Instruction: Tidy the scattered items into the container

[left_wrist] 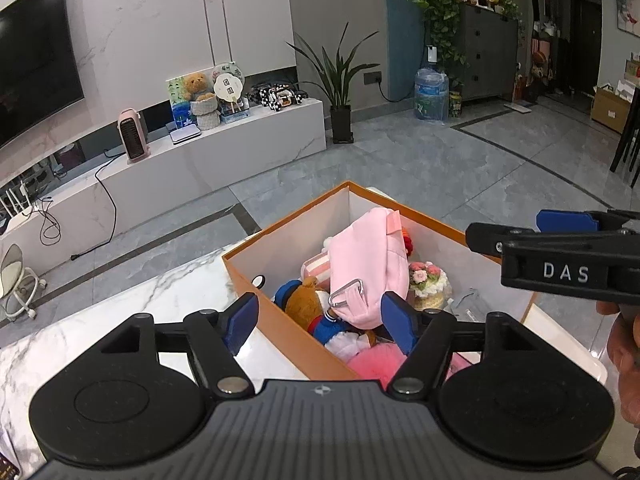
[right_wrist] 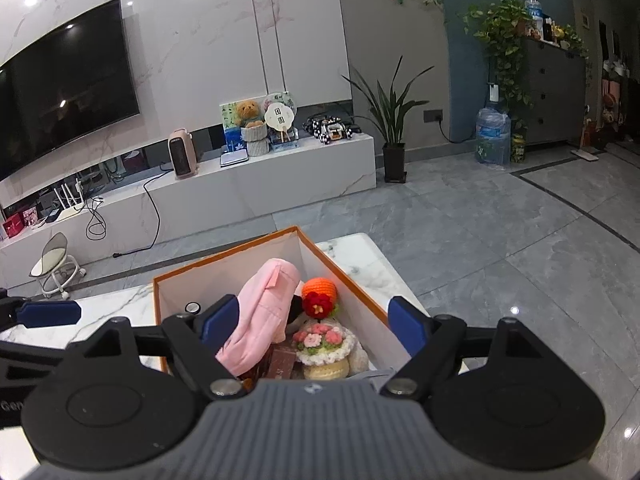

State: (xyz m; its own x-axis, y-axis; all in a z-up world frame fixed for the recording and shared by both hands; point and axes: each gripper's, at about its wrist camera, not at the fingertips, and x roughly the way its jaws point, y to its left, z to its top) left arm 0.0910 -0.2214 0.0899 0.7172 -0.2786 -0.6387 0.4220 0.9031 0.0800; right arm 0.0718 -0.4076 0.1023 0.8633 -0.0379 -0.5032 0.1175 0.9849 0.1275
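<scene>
box (left_wrist: pixel 280 320) of toys under both spread claws, pink pouch (left_wrist: pixel 366 268) perhaps untouched

I see the box (left_wrist: pixel 276 316) on the table (left_wrist: pixel 120 312), w/ the pouch (left_wrist: pixel 368 264) leaning on top of the toys inside; bear (left_wrist: pixel 306 304) left of it, crochet cake (left_wrist: pixel 428 284) right. TV bench (left_wrist: pixel 224 152) sits behind across the floor, potted plant (left_wrist: pixel 340 92) at its right end

Orange box (left_wrist: pixel 280 320) on white marble table (left_wrist: pixel 120 320).
</scene>
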